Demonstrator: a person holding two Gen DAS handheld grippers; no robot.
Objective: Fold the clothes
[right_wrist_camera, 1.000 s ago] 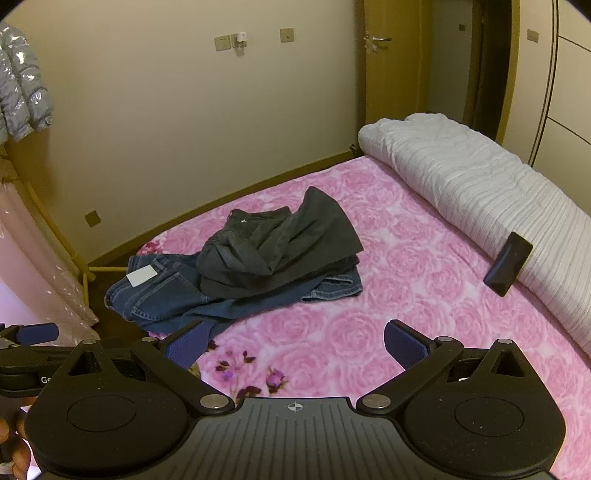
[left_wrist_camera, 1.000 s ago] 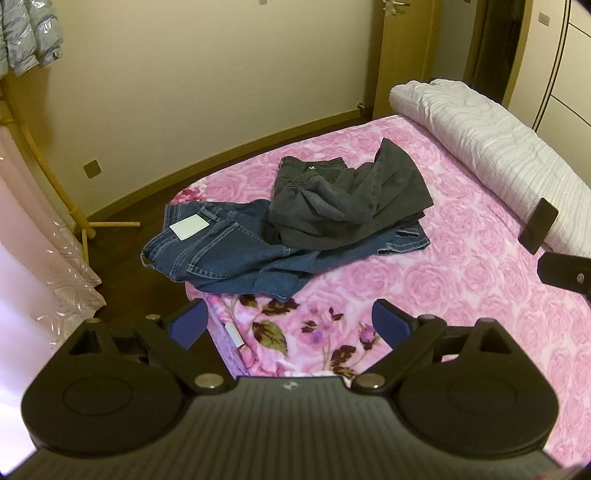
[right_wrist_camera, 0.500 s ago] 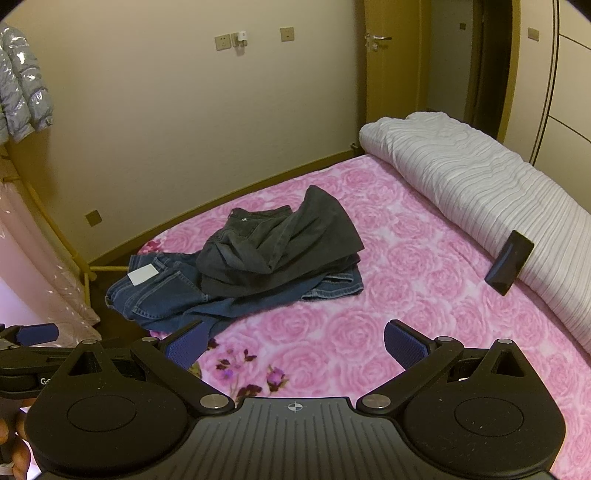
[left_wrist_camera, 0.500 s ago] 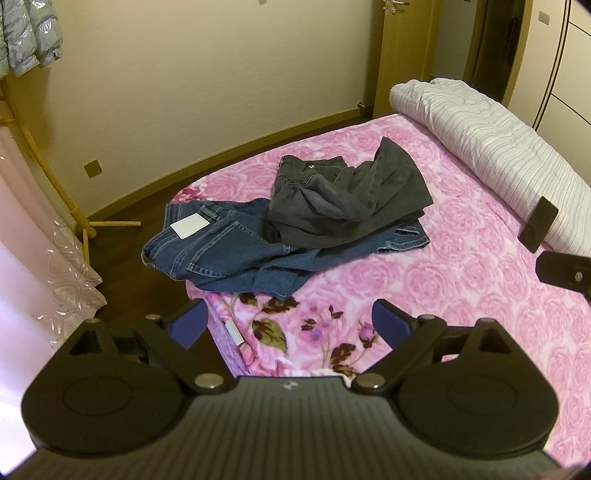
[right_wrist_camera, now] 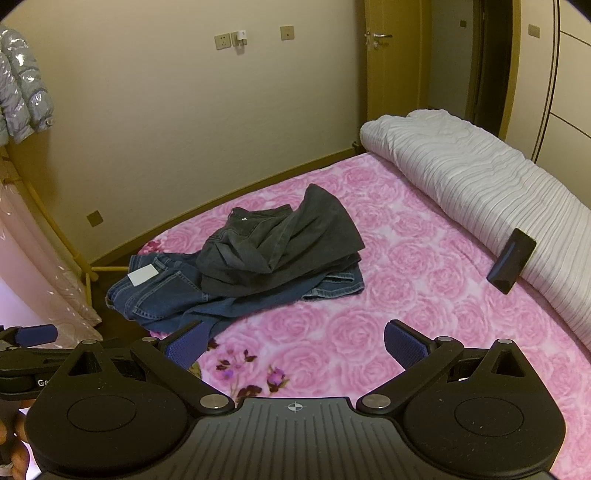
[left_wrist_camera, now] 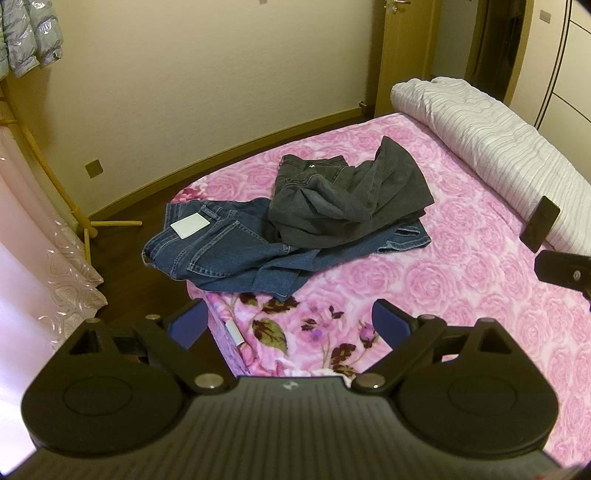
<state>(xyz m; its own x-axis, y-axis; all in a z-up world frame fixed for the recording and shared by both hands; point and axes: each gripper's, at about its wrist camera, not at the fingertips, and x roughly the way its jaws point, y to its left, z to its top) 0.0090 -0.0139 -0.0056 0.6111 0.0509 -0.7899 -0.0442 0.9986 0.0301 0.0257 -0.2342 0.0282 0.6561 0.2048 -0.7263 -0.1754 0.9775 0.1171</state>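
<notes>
Crumpled dark grey trousers lie on top of blue jeans near the far left corner of a pink rose-patterned bed. The jeans carry a white tag and hang slightly over the bed's edge. My left gripper is open, hovering above the bed's near corner, well short of the clothes. My right gripper is open too, above the bedspread with nothing between its fingers. Part of the left gripper shows at the left edge of the right wrist view.
A rolled white quilt lies along the bed's right side, with a black phone leaning on it. A wooden rack with a silver jacket stands left, beside pink curtains. Dark floor lies beyond the bed.
Both views have shifted only slightly; the clothes lie as before and both grippers stay open.
</notes>
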